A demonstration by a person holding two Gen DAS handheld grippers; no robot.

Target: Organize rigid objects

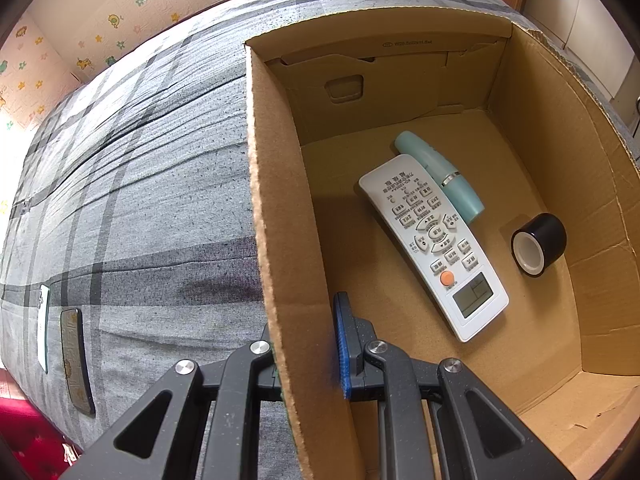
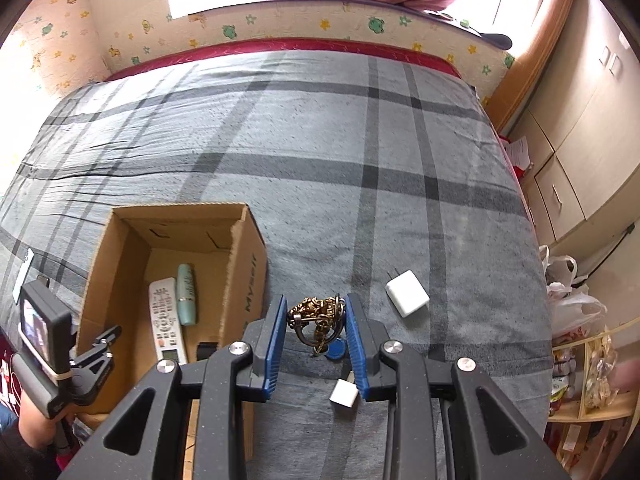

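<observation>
The right hand-held gripper has its blue pads clamped on a brass keychain, a blue tag dangling below, and the bunch looks clear of the bed. So this reads as the carry step: one more rigid piece bound for the cardboard box, just off to the left. Over there the left hand-held gripper is closed on the box's near side wall, one pad inside, one outside, steadying it. Inside already lie a white remote control, a teal tube touching it, and a roll of black tape set apart near the far wall.

Next move, by the look of it: swing left, clear the rim, and lower into bare cardboard. There is open floor beside the remote on the pinned-wall side. The box walls stand tall, so the keychain's hanging parts could catch the edge. A white charger and a smaller white cube wait on the bed.
</observation>
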